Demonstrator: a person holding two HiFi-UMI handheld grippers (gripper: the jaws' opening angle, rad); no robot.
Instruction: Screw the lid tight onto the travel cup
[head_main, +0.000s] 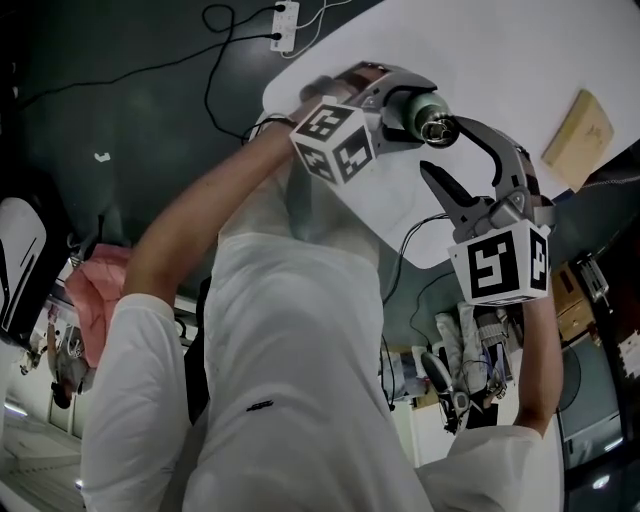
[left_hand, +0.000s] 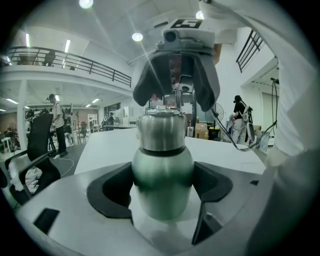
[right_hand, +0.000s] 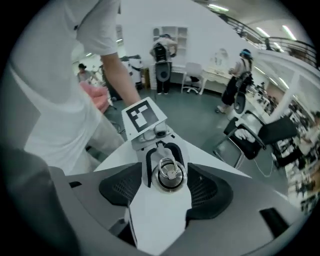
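**Steel cup clamped, lid between open jaws**

The rounded, green-tinted brushed-steel travel cup (left_hand: 162, 170), with a black band under its steel screw lid (right_hand: 170, 175), sits at one o'clock in the head view. The left gripper (left_hand: 161, 192) clamps the cup's body from both sides. The right gripper (right_hand: 169, 184) gapes wide, its dimpled black pads (right_hand: 120, 190) at the ring-topped lid's nine and three o'clock, not pressing.

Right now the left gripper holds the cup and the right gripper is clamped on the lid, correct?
Not quite. The right gripper is open: the lid sits between its jaws, but the pads do not press on it, as the right gripper view shows. The left gripper does hold the cup.
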